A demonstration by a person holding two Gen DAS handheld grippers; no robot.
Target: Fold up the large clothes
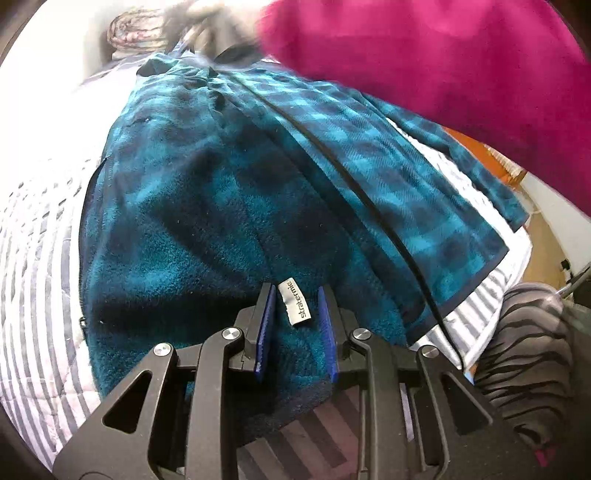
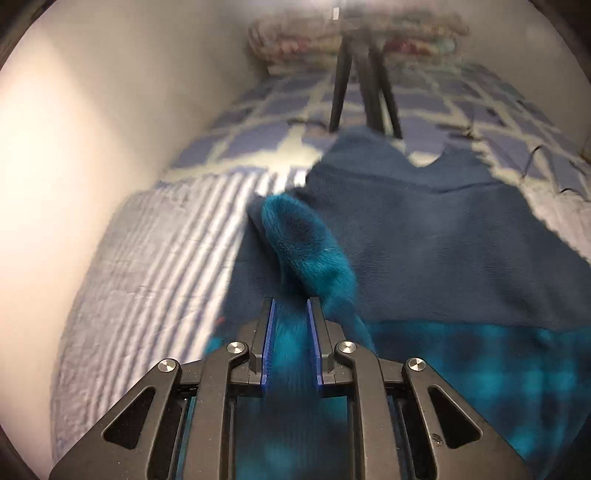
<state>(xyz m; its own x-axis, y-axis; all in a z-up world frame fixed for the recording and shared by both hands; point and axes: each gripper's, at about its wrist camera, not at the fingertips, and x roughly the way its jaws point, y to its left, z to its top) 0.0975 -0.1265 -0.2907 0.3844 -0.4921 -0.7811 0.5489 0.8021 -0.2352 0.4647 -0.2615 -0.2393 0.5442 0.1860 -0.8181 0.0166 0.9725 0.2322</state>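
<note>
left wrist: close over teal plaid fleece jacket (image 1: 229, 206), looking along it toward far pillows (image 1: 136, 33) | right wrist: close, low, facing far tripod (image 2: 364, 77) | shared: jacket, striped bedspread (image 2: 147, 251)

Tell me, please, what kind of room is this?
Most likely a bedroom: the teal plaid fleece jacket lies on a bed covered by a striped grey-white quilt, with what look like folded patterned blankets against the wall.
</note>
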